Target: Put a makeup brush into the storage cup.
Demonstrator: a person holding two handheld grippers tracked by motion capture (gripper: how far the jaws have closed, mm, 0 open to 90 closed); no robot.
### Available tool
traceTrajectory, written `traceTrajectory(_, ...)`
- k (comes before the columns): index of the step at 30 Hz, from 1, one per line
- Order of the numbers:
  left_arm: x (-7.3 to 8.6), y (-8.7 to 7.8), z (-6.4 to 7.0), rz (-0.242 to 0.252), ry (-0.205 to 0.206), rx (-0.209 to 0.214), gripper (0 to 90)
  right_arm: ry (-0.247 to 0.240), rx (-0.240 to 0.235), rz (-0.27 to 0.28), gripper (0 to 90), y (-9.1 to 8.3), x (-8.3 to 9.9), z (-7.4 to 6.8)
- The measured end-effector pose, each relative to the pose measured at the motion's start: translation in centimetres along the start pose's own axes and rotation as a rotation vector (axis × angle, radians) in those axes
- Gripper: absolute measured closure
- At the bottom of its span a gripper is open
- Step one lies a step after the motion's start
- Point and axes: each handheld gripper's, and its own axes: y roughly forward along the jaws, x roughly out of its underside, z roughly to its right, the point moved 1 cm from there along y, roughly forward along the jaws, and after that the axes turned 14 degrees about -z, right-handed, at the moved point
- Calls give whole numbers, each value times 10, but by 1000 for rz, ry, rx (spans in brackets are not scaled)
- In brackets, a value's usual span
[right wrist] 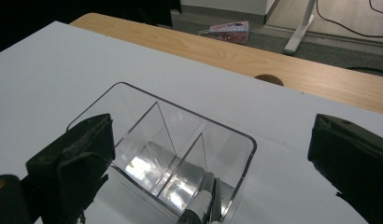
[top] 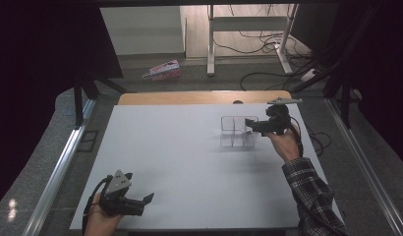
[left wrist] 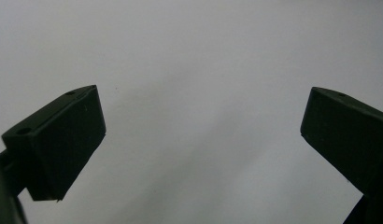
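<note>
Black jaws of our right gripper (right wrist: pixel 208 158) stand wide apart just over the clear divided organizer (right wrist: pixel 166 154), which sits on the white table (top: pixel 180 147) toward its far right. We see a slim silvery item (right wrist: pixel 201 203) already standing in one compartment; the others look unfilled. Our left gripper (top: pixel 140 201), jaws also apart, idles at the near edge.

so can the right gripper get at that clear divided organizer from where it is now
Probably yes. The right gripper hangs just over the clear divided organizer with its jaws wide open, and in the right gripper view nothing stands between them. The left gripper is far off at the table's near edge, out of the way.
</note>
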Motion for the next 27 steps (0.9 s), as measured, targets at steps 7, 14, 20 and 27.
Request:
traceTrajectory(7, 0, -1, 0, 7, 0, 1, 5, -5, -7, -2, 5, -2, 2, -1)
traceTrajectory(14, 0, -1, 0, 13, -3, 1, 5, -10, -11, -3, 5, -3, 4, -2)
traceTrajectory(20, 0, -1, -1, 15, -6, 3, 4, -19, -18, -3, 5, -6, 5, -4)
traceTrajectory(27, 0, -3, -1, 23, -8, -1, 4, -39, -25, -3, 5, -11, 6, -10)
